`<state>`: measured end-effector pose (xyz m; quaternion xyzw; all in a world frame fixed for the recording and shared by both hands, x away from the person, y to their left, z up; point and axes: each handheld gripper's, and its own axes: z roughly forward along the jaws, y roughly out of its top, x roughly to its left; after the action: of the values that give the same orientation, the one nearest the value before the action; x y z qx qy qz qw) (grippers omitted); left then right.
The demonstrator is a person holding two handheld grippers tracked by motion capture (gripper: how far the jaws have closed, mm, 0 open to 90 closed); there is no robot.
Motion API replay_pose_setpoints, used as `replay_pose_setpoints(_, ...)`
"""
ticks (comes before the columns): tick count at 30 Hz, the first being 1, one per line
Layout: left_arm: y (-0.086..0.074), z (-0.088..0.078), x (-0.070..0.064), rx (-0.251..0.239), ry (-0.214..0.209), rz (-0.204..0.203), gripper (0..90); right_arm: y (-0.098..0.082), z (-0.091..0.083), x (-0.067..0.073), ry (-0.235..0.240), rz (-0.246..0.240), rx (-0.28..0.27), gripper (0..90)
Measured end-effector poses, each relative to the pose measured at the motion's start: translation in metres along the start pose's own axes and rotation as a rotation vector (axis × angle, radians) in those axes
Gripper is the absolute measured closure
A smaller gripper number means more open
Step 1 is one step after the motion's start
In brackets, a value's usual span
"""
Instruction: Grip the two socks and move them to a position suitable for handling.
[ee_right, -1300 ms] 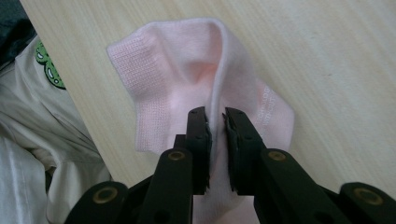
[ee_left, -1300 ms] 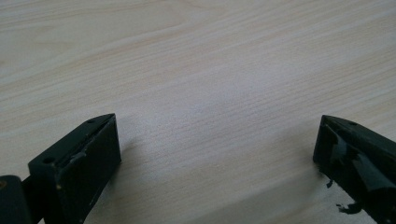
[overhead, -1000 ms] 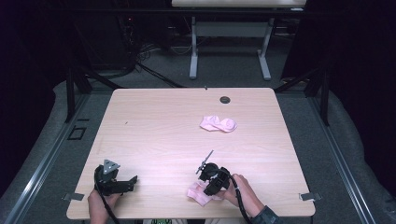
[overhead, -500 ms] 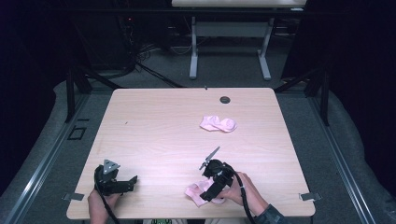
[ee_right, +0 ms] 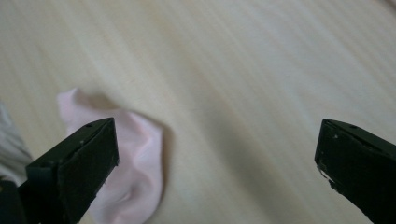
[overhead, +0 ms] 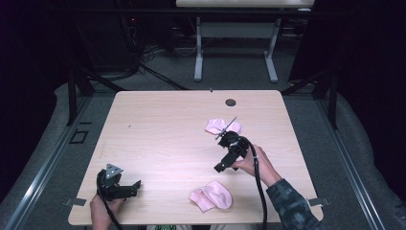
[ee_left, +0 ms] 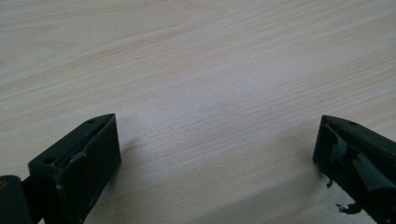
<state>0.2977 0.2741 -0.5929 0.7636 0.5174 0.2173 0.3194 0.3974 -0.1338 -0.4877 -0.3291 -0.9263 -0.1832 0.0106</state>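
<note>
The right claw (overhead: pixel 219 168) has lifted off the near pink sock (overhead: pixel 211 196), its jaws just opened wide and empty; that sock lies on the tabletop (overhead: pixel 158 129). Left claw (overhead: pixel 136 184) gapes, idle.

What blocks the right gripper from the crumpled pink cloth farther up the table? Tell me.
Nothing visible. The right gripper, its jaws just opened with nothing between them, hangs close to the far crumpled pink cloth over the bare light wooden table. The other pink cloth lies near the front edge, out of the path.
</note>
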Motion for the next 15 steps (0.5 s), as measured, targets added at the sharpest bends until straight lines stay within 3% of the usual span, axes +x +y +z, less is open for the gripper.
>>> replay_pose_setpoints(10, 0.0, 0.0, 0.0, 0.001, 0.0, -0.001, 0.4, 0.03, 0.009, -0.048, -0.014, 0.128, -0.036, 0.0)
replay_pose_setpoints(15, 0.0, 0.0, 0.0, 0.001, 0.001, 0.0, 0.4, 0.045, 0.018, -0.069, -0.036, 0.165, -0.015, 2.2)
